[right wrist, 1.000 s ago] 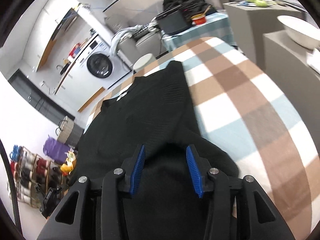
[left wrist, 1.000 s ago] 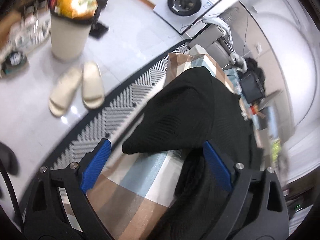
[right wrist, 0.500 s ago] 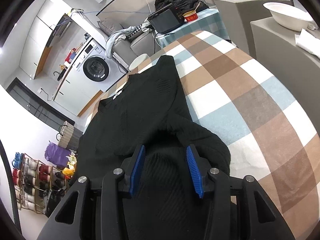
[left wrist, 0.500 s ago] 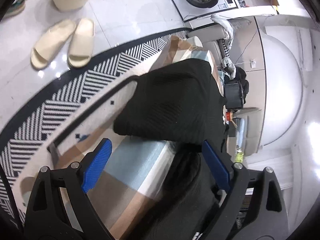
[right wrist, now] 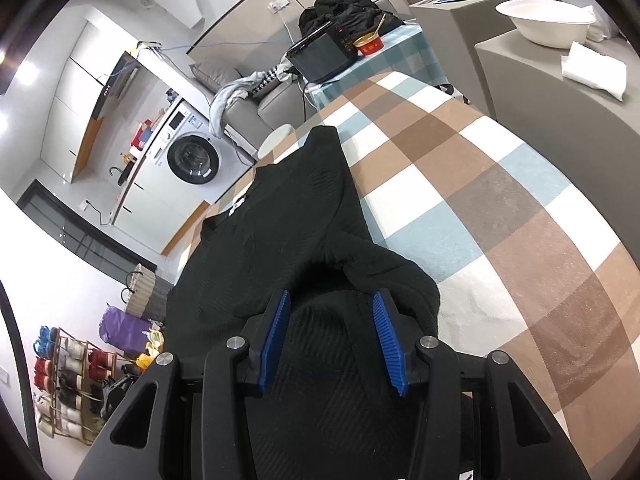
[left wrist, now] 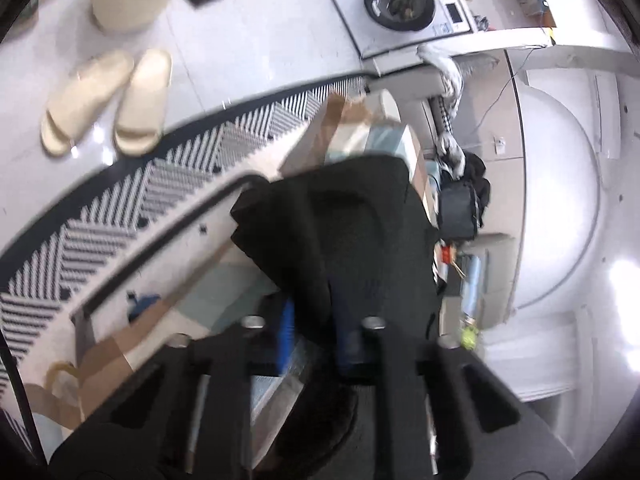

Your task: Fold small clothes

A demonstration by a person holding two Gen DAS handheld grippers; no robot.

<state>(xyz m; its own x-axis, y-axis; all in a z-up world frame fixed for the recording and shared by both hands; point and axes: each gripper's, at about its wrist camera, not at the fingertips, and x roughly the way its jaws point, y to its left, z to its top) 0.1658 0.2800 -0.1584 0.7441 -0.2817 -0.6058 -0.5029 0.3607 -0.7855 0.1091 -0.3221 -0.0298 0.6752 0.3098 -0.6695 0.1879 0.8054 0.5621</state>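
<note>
Left gripper: the left gripper has just been closing, and its blue pads now pinch a fold of the black knit garment between them; the frame is blurred, but the cloth plainly runs down into the narrow gap.
Right gripper: the right gripper stands partly apart, a bunched hump of the same black knit garment rising between its ribbed blue pads; whether the pads actually press the cloth cannot be told.
Garment: spread lengthwise ahead of both tools on the checked cloth of brown, white and pale blue squares; from the right gripper it stretches away to a narrow far end, with a small white label near its left edge.
Near the right tool: a rounded fold of the garment bulges just to the right of the pads, lying on the checked cloth.
Beyond the left tool: a black-and-white zigzag rug curves off to the left, with a pair of cream slippers on the pale floor past it.
Far ahead: a white washing machine sits against the wall, seen well past the garment's far end from both tools.
Right of the right tool: a white bowl rests on a grey block.
</note>
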